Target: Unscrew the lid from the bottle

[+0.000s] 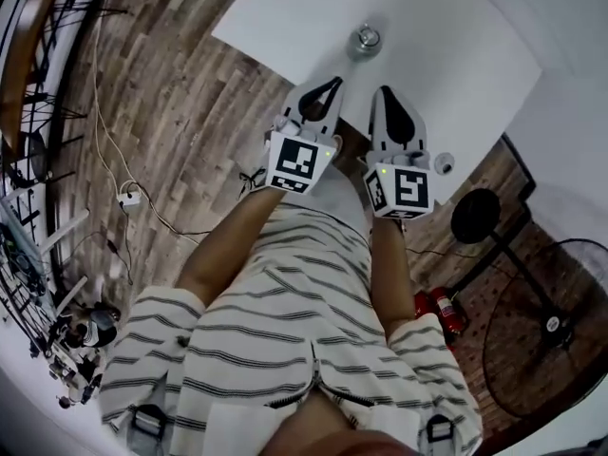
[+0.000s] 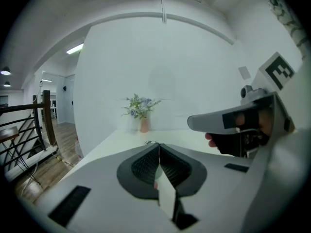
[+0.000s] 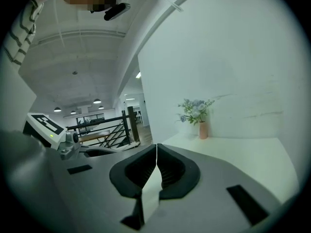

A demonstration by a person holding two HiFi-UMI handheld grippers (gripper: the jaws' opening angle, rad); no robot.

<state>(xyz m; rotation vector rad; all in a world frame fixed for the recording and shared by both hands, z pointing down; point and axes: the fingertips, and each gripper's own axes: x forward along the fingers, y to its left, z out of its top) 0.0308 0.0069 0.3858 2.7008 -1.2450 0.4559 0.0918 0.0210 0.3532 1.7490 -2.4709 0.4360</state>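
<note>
1. The left claw [image 2: 159,146] fills the front of its own view. Its two jaws are pressed together with nothing between them.
2. The right claw [image 3: 156,146] is closed tight in the same way and is also empty. The two claws sit side by side, a little apart, at the near edge of the white bench [image 1: 465,65], and both point out across it.
3. The bottle [image 1: 365,39] stands on the bench just beyond the two tips, roughly between their lines, and touches neither.
4. The bottle is upright with its long axis vertical, so the head view looks straight down on its top. The lid [image 1: 367,34] is on and faces up. What the bottle holds cannot be told.
5. A small pink vase [image 2: 144,125] stands upright at the far end of the bench, against the white wall. It holds a bunch of flowers [image 2: 140,104].
6. Behind the claws are the person's bare forearms and a striped shirt [image 1: 275,340].
7. A wooden floor [image 1: 171,93] lies to the left of the bench, with a power strip [image 1: 128,198] and its cable on it. Two red fire extinguishers [image 1: 439,312] lie on the floor at the right.
</note>
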